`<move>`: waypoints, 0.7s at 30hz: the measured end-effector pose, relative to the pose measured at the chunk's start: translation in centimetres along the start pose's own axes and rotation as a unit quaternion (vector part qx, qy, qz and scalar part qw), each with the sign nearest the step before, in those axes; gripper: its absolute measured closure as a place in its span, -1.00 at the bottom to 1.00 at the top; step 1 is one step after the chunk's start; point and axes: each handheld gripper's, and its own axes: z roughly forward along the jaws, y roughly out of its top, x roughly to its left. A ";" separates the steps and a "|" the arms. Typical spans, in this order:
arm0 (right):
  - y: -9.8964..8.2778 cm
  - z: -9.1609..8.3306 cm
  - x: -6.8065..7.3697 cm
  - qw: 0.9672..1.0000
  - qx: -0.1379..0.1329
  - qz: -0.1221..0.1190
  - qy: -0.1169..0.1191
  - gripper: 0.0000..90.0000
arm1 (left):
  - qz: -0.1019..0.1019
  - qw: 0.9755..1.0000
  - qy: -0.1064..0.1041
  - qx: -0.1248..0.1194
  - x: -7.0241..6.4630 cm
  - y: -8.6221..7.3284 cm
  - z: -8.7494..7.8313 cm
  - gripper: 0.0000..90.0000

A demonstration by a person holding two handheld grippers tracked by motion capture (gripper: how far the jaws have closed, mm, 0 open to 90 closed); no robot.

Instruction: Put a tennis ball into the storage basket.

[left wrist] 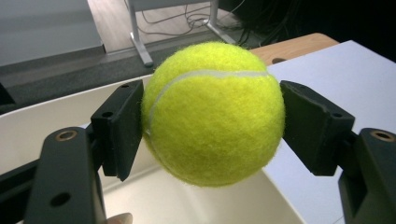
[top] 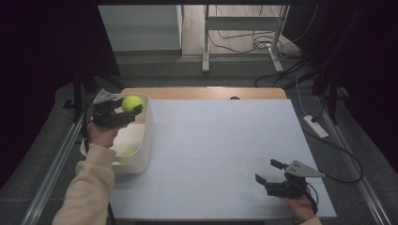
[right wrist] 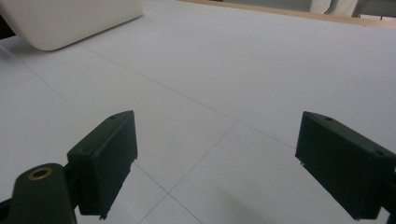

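A yellow-green tennis ball (top: 132, 101) (left wrist: 212, 112) is clamped between the two black pads of my left gripper (top: 131, 104) (left wrist: 212, 128), which is shut on it. The ball hangs over the far end of a white bin (top: 146, 140) (left wrist: 46, 116) at the table's left side. Inside the bin lies a second yellow-green ball (top: 127, 153), partly hidden by the hand. My right gripper (top: 266, 171) (right wrist: 233, 158) rests low over the white table top (top: 220, 140) near the front right, its jaws wide open with nothing between them.
The bin's rounded corner (right wrist: 70, 18) appears far off in the right gripper view. A wooden strip (top: 202, 92) runs along the table's far edge. A power strip (top: 315, 125) and cables lie on the floor at the right, and a desk frame (top: 205, 42) stands beyond.
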 end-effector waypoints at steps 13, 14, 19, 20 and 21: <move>0.0 0.0 -0.1 1.000 0.000 0.000 0.000 -0.72 | -0.004 1.000 0.007 0.024 0.5 -0.2 0.7 -0.40; 0.0 0.0 -0.1 1.000 0.000 0.000 0.000 -0.72 | -0.004 1.000 0.007 0.024 0.5 -0.2 0.7 -0.40; 0.0 0.0 -0.1 1.000 -0.001 0.000 0.001 -0.72 | -0.005 1.000 0.011 0.024 0.5 -0.2 0.6 -0.40; 0.0 0.0 -0.1 1.000 0.000 -0.001 0.000 -0.72 | -0.005 1.000 0.012 0.023 0.5 -0.2 0.6 -0.40; 0.0 0.0 0.0 1.000 0.000 -0.001 0.000 -0.72 | -0.005 1.000 0.015 0.022 0.6 -0.2 0.6 -0.41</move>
